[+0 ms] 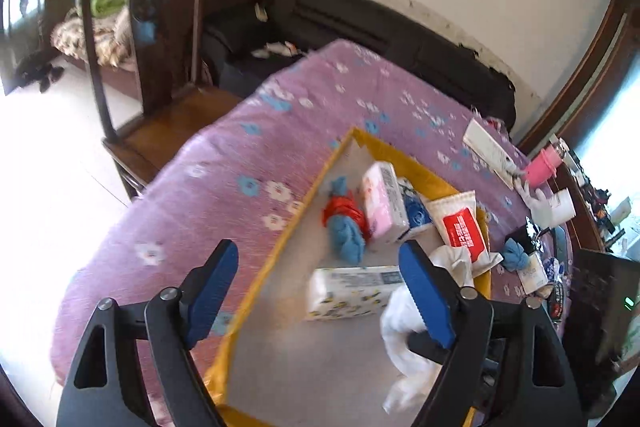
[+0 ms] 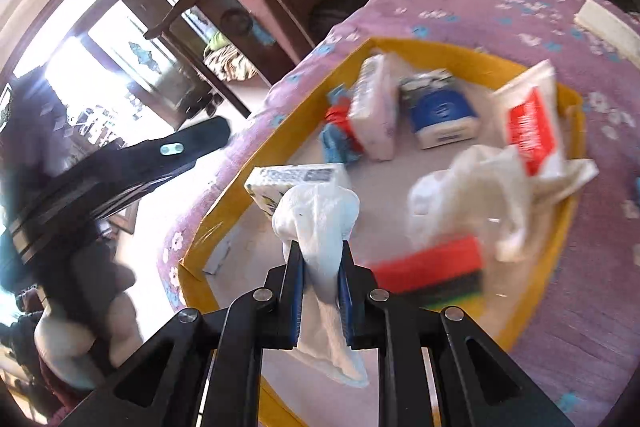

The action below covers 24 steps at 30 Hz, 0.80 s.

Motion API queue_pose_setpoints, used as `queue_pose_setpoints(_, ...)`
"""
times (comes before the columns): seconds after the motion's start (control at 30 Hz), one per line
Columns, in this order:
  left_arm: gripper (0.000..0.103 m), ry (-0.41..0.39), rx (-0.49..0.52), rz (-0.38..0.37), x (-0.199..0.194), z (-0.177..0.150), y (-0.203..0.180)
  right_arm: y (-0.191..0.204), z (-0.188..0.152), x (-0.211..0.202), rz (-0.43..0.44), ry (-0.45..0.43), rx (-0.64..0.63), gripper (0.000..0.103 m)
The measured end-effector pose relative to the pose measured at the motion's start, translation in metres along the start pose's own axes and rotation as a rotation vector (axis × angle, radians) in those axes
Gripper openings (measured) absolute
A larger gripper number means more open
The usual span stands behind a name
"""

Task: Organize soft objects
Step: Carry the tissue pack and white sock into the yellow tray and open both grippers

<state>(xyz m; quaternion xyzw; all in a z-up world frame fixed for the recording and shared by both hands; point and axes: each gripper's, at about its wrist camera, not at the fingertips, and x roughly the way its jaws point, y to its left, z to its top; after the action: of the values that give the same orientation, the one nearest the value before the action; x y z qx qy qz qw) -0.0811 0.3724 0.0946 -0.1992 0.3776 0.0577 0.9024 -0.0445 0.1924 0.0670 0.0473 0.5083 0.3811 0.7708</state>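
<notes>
While right tool (image 2: 320, 267) pinches white sock (image 2: 320, 227), left tool (image 1: 320, 287) gapes.

White sock (image 2: 320, 227) hangs limp, pinched mid-length. Yellow-rimmed tray (image 1: 340, 151) holds blue/red cloth roll (image 1: 344, 223), pink tissue pk (image 1: 382, 203), blue pk (image 2: 440, 111), red/white pouch (image 1: 462, 227), crumpled white cloth (image 2: 472, 195).

White terry cloth (image 2: 320, 227), floral fabric tablecloth (image 2: 500, 7)
</notes>
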Motion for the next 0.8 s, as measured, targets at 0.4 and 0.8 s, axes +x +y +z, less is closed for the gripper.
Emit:
queue_pose_setpoints(0.4,0.084,-0.09,0.075,0.023,-0.034,-0.019,-0.021,-0.018,-0.026,-0.054,-0.091,-0.113,-0.024,0.066)
queue_pose_setpoints(0.8,0.086,0.013,0.279,-0.132,-0.008,-0.056,-0.133,-0.201,-0.123,-0.207,-0.472,-0.279,0.297,0.068)
